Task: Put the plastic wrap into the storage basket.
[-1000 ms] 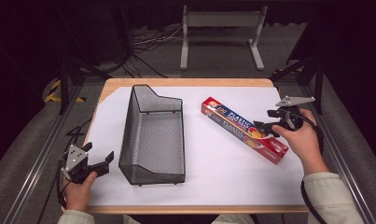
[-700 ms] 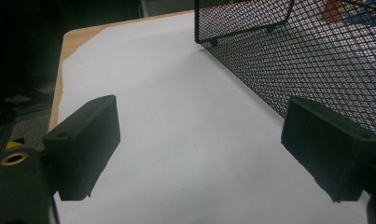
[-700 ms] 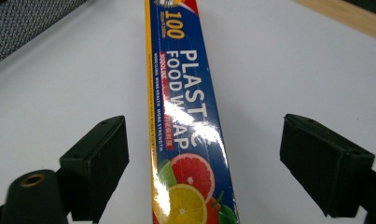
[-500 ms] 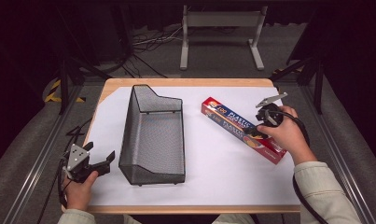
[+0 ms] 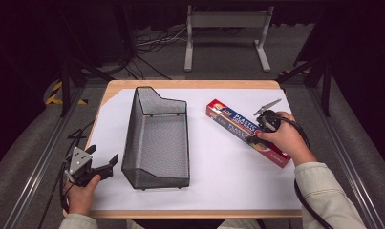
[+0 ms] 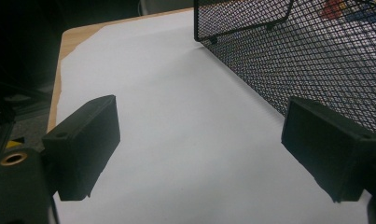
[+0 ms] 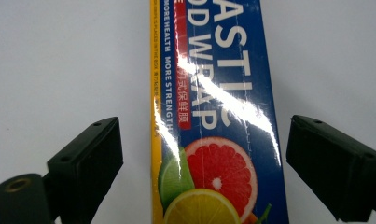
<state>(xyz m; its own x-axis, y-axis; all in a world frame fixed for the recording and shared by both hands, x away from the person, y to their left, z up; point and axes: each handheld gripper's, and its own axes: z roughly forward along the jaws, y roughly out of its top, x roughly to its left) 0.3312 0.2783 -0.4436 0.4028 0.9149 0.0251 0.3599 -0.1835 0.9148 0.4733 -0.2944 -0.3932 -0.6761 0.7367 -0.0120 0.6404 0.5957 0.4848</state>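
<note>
A long blue and red plastic wrap box (image 5: 238,125) (image 7: 216,116) lies slanted on the white sheet at the right. My right gripper (image 5: 258,138) (image 7: 202,158) hangs over its near half, open, with one jaw on each side of the box and a gap at both. A black wire mesh basket (image 5: 156,138) (image 6: 307,51) stands in the middle of the table. At the front left my left gripper (image 5: 106,167) (image 6: 199,154) rests low over bare white paper, open and holding nothing, just left of the basket's wall.
The wooden table (image 5: 190,84) is covered by a white sheet (image 5: 219,171). A grey metal stand (image 5: 226,28) and cables lie on the floor beyond the far edge. Metal rails (image 5: 32,181) run along both sides of the table.
My right gripper has moved left and down from beside the box's right end to over its near half, jaws now straddling it. The left gripper has stayed put.
</note>
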